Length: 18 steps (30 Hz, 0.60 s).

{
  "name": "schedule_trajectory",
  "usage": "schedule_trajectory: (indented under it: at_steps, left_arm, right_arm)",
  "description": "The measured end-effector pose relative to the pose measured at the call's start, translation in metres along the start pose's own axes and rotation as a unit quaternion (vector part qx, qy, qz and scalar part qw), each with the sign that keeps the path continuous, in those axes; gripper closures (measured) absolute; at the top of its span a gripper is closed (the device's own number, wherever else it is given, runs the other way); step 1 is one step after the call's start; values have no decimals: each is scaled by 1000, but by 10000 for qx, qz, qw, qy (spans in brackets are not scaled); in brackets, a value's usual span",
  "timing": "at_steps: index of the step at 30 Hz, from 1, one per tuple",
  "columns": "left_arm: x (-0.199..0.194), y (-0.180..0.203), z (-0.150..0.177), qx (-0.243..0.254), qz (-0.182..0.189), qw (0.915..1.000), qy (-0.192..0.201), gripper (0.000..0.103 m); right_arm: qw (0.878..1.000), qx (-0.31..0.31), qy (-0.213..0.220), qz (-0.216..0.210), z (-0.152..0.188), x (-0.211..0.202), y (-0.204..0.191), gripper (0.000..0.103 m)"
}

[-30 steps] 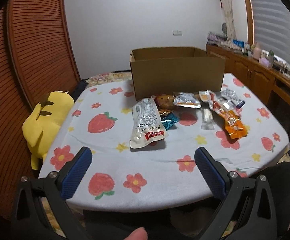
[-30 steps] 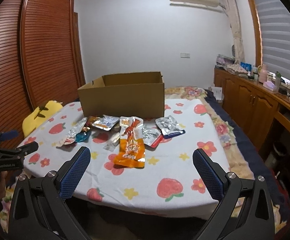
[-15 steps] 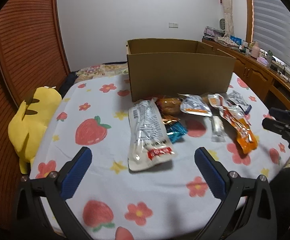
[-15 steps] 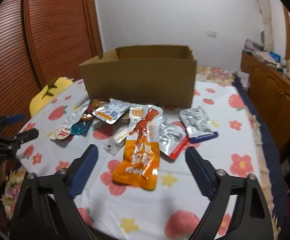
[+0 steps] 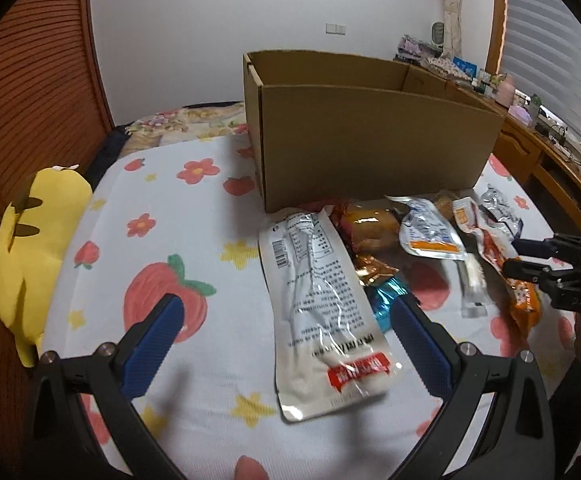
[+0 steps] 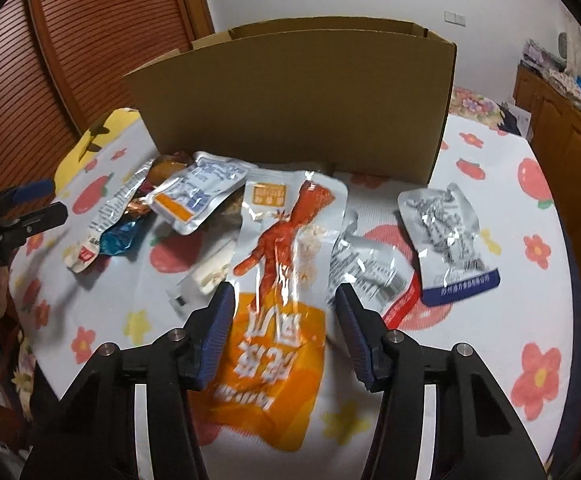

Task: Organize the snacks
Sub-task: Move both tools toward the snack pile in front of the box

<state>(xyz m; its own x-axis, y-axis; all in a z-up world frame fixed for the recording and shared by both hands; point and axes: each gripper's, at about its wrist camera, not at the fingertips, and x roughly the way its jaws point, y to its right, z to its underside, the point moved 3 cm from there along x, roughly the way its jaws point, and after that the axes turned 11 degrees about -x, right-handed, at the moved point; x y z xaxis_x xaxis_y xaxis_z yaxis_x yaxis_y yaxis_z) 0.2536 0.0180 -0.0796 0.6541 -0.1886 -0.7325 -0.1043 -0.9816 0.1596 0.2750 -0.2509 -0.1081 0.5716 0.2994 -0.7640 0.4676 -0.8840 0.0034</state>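
An open cardboard box stands at the back of the flowered tablecloth, with several snack packs strewn in front of it. My left gripper is open and hovers low over a long white pouch, one finger on each side of it. A teal wrapper lies beside its right finger. My right gripper is closing, its jaws on either side of an orange pouch; the pads do not visibly press it. A silver pouch with an orange label lies to its left.
A yellow plush toy sits at the table's left edge. Silver pouches with a blue hem and red trim lie right of the orange one. Wooden cabinets line the right wall, slatted wooden doors the left.
Both grippers have moved forward and down over the snacks. The right gripper's jaws have narrowed around the orange pouch. The left gripper's jaws stay wide.
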Motion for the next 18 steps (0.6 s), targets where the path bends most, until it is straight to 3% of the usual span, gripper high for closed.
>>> schedule_trajectory:
  at_steps: [9, 12, 13, 14, 18]
  left_arm:
    - [31, 0, -11, 1, 49, 9996, -283, 0]
    - [38, 1, -12, 8, 90, 9993, -375, 0]
    - [39, 1, -12, -3, 114, 9991, -403, 0]
    - [41, 2, -13, -31, 161, 9989, -446, 1]
    - [46, 4, -15, -82, 249, 9982, -540, 2]
  right_arm:
    - [9993, -310, -230, 33, -15, 12, -8, 48]
    - [9989, -398, -247, -36, -17, 17, -13, 56]
    - [9992, -356, -186, -30, -18, 17, -13, 70]
    - [9992, -354, -181, 5, -19, 17, -13, 73]
    - [9995, -204, -208, -121, -19, 20, -8, 71]
